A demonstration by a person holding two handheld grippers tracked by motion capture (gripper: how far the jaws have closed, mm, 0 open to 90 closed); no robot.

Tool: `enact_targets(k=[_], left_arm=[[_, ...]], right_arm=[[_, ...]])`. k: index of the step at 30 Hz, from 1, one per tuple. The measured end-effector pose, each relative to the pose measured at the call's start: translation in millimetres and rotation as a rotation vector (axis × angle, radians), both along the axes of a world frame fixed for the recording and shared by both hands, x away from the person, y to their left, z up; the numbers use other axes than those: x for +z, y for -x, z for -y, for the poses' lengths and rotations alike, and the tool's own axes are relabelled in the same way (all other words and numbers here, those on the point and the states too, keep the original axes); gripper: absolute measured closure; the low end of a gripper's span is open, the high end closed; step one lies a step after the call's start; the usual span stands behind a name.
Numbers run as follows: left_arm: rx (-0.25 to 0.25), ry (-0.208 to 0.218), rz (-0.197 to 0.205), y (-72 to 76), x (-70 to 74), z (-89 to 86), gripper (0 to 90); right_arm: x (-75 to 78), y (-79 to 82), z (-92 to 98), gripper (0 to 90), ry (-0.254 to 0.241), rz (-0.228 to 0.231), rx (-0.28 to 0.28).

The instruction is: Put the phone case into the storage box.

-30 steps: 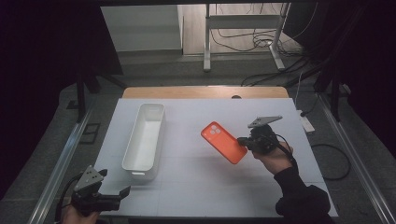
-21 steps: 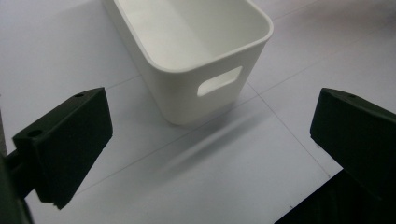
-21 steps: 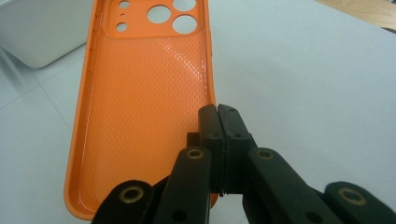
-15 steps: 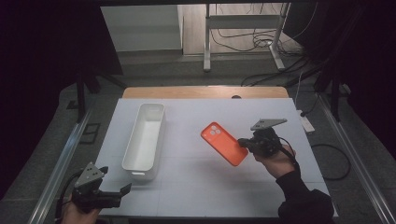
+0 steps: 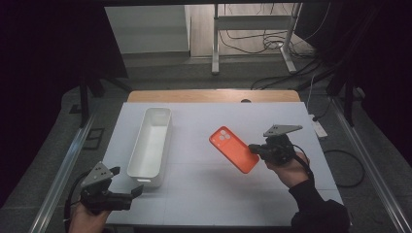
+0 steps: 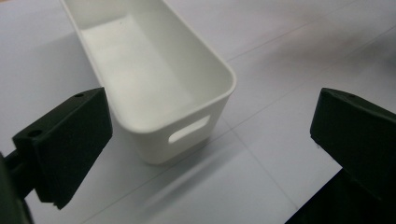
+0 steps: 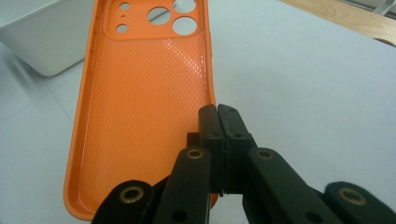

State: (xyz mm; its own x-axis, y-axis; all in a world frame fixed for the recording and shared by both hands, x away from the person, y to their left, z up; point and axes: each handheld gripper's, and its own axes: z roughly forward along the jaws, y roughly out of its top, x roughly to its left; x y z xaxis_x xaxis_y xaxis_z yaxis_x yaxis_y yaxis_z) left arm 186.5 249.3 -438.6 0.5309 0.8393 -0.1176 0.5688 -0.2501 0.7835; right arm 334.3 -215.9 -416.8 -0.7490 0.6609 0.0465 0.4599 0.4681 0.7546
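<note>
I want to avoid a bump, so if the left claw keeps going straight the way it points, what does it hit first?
Most likely the near end of the white bin, which sits straight ahead between the open jaws of the left claw; how far off is unclear.

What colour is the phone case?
Orange phone case with a dotted inner texture, clearest in the right gripper view.

Smooth glossy white plastic bin (image 6: 154, 88), orange phone case (image 7: 144, 121) with a fine dimpled, slightly shiny inner face, matt black plastic right gripper (image 7: 219, 116) with brass-coloured rivets, matt white table (image 5: 204, 194), bare wood strip (image 5: 214, 95) at 12 o'clock
</note>
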Motion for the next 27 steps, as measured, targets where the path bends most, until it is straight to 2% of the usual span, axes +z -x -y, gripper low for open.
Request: enact_targets(k=[10,17,23,27], left_arm=[[-0.044,-0.015,-0.011,-21.1,5.4,17.2,0.0],[-0.076,-0.005,-0.027,-34.9,8.0,28.8,0.0],[-0.099,0.039,-0.043,-45.5,10.2,37.8,0.0],[-0.109,0.049,-0.054,-50.9,10.1,41.7,0.0]], right_arm=[[2.6,4.6,0.9,89.1,-0.009,0.011,0.005],[4.3,6.4,0.5,89.1,-0.013,0.022,0.005],[6.0,7.9,-1.1,89.1,-0.011,0.037,0.008],[6.3,8.2,-1.9,89.1,-0.013,0.04,0.009]])
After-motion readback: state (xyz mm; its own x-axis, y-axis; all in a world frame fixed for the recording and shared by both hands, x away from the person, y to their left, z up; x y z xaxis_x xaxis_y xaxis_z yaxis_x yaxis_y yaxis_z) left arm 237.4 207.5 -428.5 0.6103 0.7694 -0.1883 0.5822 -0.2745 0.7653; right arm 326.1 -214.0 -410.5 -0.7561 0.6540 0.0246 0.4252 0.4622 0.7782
